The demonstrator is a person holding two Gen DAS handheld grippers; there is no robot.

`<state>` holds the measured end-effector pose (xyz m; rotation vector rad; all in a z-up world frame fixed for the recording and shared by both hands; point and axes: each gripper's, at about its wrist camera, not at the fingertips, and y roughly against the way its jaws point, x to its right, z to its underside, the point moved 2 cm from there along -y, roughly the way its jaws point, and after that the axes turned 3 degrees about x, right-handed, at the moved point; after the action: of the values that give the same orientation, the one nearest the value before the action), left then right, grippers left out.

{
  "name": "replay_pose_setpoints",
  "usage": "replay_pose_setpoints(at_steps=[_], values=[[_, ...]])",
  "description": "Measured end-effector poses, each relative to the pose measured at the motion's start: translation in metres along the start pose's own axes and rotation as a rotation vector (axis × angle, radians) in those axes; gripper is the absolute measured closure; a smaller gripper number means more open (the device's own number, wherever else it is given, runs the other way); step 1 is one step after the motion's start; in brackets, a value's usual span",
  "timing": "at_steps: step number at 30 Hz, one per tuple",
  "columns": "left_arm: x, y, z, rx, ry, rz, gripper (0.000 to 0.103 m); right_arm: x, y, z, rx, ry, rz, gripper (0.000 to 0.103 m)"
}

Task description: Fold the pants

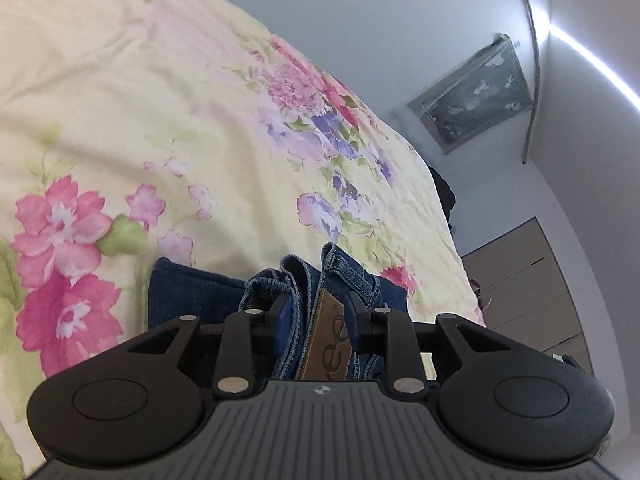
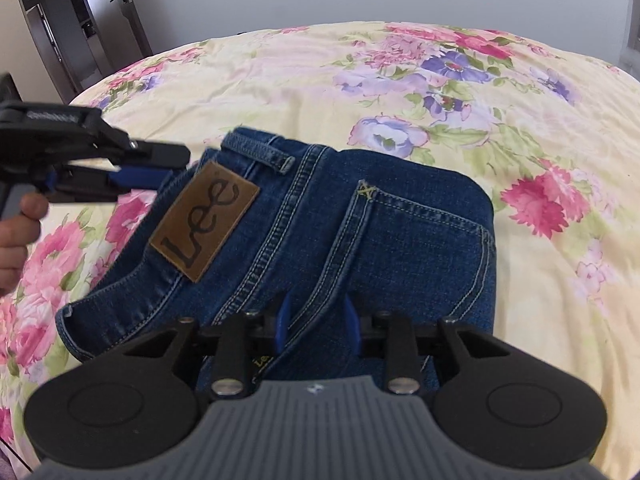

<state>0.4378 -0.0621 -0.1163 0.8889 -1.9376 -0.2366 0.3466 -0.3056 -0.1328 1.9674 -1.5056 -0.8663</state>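
From the left wrist, the left hand-held gripper (image 1: 316, 316) has the bunched waistband of the jeans (image 1: 192, 292) between its partly parted blue pads, which close in on the denim and the leather patch (image 1: 330, 336); it looks like a grip on the waistband edge. The jeans lie on the floral bedspread (image 1: 120, 100), at its near edge below the purple flowers. From the right wrist, the right hand-held gripper (image 2: 314, 320) is also partly parted and pinches a ridge of denim just below the back pocket (image 2: 420, 240). The left hand-held gripper (image 2: 154, 170) comes in beside the patch (image 2: 206, 220), held by a hand (image 2: 20, 224). The pants appear already folded into a compact bundle, seat side up, dark blue with pale stitching. The step seems to be a late fold or squaring-up; next, both grips should probably move together, then let go flat.
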Motion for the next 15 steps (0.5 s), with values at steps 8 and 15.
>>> replay_pose_setpoints(at_steps=[8, 15], values=[[-0.014, 0.017, -0.010, 0.040, 0.077, -0.047, 0.063, -0.004, -0.007, 0.005, -0.018, 0.013, -0.020, 0.075], [0.007, -0.021, 0.004, -0.011, -0.022, -0.093, 0.059, -0.002, -0.006, 0.006, -0.011, 0.004, -0.030, 0.075]])
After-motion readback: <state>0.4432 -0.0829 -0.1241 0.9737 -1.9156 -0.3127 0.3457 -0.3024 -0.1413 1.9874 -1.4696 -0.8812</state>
